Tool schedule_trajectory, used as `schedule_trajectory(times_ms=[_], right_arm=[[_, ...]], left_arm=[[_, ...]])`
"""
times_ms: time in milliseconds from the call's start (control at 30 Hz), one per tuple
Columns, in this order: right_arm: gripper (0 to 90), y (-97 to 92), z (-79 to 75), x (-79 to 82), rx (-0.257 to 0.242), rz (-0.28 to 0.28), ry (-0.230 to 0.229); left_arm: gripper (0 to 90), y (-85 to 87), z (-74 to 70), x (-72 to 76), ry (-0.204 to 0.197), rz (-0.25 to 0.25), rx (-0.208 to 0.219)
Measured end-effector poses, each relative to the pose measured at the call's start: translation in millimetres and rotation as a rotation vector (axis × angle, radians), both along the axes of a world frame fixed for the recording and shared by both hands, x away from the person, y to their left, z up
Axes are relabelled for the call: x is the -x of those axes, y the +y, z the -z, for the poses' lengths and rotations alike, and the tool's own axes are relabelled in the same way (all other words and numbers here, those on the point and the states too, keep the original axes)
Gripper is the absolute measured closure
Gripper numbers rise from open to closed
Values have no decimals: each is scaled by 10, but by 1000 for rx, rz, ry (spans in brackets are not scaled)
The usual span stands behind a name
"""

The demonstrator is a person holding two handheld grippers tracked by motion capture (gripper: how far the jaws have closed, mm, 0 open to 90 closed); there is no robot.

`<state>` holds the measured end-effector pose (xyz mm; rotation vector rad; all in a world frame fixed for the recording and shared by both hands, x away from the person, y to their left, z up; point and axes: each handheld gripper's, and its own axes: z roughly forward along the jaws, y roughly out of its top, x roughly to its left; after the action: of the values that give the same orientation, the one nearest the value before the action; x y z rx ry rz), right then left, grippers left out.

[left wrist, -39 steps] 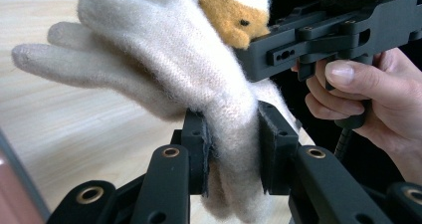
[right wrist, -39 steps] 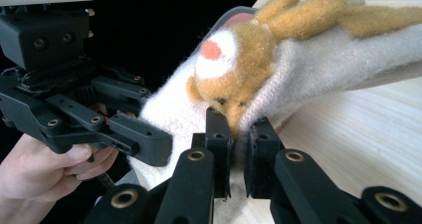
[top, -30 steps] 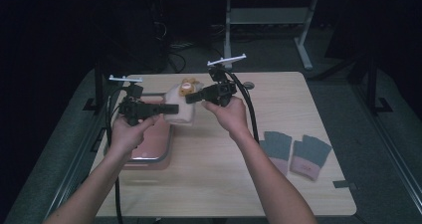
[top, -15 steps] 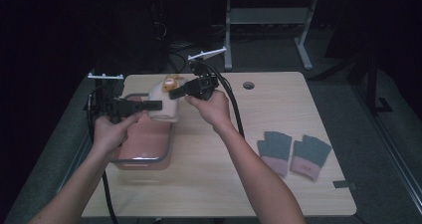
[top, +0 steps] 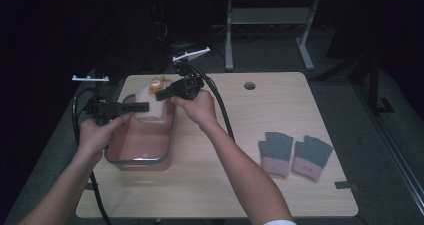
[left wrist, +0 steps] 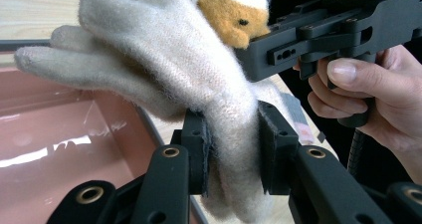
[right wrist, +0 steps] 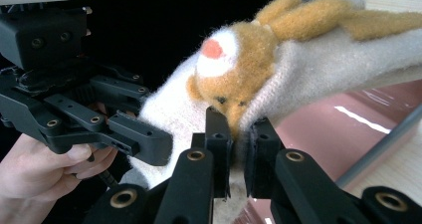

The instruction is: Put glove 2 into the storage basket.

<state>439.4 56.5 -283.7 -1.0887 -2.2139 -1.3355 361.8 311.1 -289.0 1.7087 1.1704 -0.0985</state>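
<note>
Item: cream glove, animal patch. We clamp it in both left gripper and right gripper, suspending it over the pink bin for depositing.

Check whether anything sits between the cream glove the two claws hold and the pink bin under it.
Nothing visible does. The cream glove hangs over the pink bin, pinched by the left claw and the right claw. The bin's floor shown in the left gripper view is bare. The grey gloves lie far off on the table.
</note>
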Motion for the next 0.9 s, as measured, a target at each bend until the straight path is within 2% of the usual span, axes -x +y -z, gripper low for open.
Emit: schedule_trajectory(times_ms=[600, 733, 867, 900], right_arm=[[828, 279, 291, -76, -4, -30, 55], [827, 334, 402, -98, -6, -35, 78], [827, 363, 518, -115, -15, -41, 101], [827, 380, 586, -122, -16, -43, 115]], left_arm=[[696, 226, 236, 8, 50, -37, -14], [695, 266, 324, 10, 56, -44, -19], [695, 297, 421, 5, 77, -47, -20], [696, 309, 476, 3, 87, -50, -23]])
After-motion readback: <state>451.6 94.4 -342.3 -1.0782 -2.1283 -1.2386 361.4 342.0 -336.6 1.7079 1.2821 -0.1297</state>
